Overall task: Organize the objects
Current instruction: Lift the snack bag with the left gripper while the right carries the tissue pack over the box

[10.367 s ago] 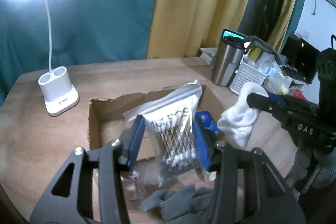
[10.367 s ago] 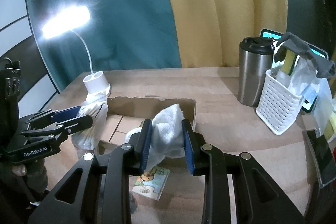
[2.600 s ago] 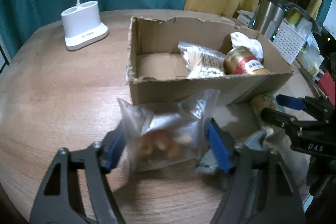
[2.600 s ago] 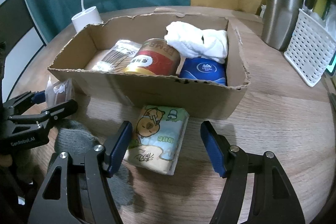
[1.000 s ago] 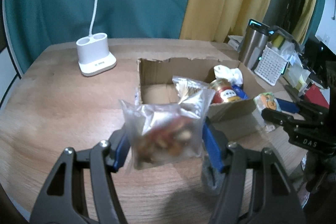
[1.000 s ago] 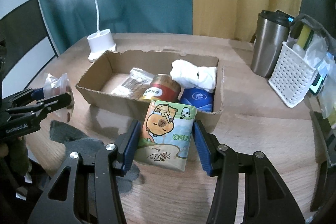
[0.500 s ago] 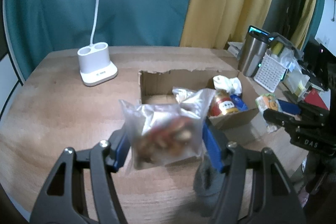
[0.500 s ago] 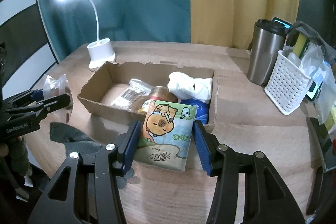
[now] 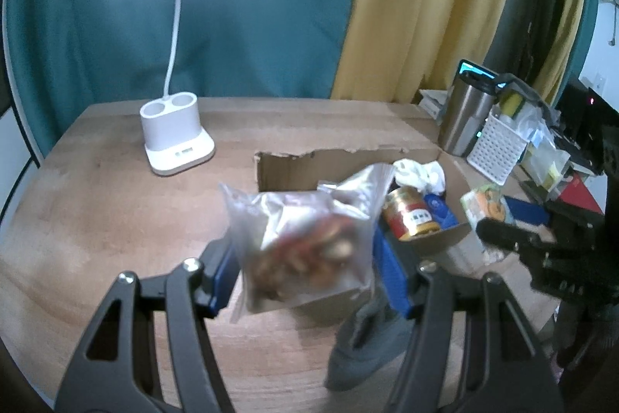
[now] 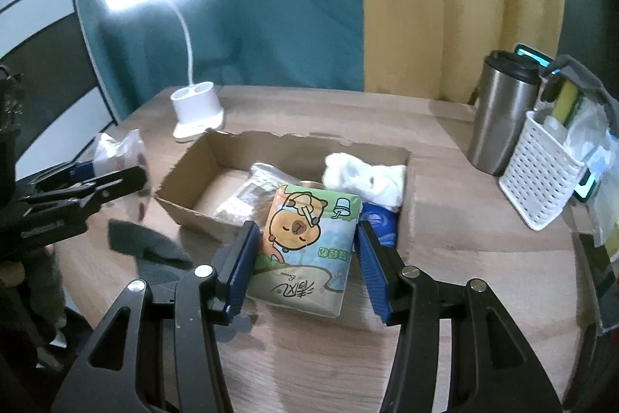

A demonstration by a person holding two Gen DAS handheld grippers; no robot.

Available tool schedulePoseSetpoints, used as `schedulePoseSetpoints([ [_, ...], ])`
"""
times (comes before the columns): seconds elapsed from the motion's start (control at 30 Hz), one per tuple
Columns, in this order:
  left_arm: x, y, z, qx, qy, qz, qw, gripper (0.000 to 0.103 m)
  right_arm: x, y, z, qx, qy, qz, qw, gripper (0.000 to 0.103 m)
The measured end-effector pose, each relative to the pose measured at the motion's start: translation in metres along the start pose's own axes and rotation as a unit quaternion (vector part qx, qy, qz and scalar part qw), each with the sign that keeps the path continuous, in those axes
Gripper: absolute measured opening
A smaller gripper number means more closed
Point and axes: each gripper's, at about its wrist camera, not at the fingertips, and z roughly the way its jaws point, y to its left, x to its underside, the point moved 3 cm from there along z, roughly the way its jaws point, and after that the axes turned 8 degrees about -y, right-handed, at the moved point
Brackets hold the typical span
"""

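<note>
Left wrist view takes in a wooden table [image 9: 96, 211] backed by a teal curtain [image 9: 251, 26] and a yellow curtain [image 9: 418, 10], with a lit white lamp [image 9: 176, 138] at the far left and a steel tumbler [image 9: 462, 115] beside a white basket [image 9: 493, 151] at the far right. A torn cardboard box [image 9: 294, 167] sits mid-table, holding a can [image 9: 410, 215], a white cloth [image 9: 419, 173] and a blue pack [image 9: 439, 211]. The left gripper [image 9: 305, 264] is clamped on a clear snack bag [image 9: 301, 239], held in the air in front of the box; the right gripper [image 10: 305, 264] is closed on a tissue pack [image 10: 305, 250] with a cartoon animal, held above the box's near edge. Compared with half a second ago, both grippers sit higher and the box looks lower and further off in each view; the grey glove [image 9: 365, 347] now lies under the left gripper's right finger. Only the right wrist view shows a swab bag [image 10: 247, 196] lying in the box, hidden by the snack bag in the left view. Only the left wrist view shows the can's red label; in the right view the tissue pack covers it. Whether the glove rests flat on the table is unclear because of blur.
</note>
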Motion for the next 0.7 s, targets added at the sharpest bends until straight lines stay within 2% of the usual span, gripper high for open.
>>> schedulePoseSetpoints([
  [0.5,0.021,0.032,-0.004,-0.014,0.013,-0.022,0.9996,0.064,0.026,0.063,0.028,-0.058,0.052,-0.023,0.997,0.054],
  [0.7,0.018,0.045,-0.007,-0.016,0.007,-0.029,0.9994,0.064,0.027,0.072,0.038,-0.053,0.062,-0.028,0.996,0.054],
])
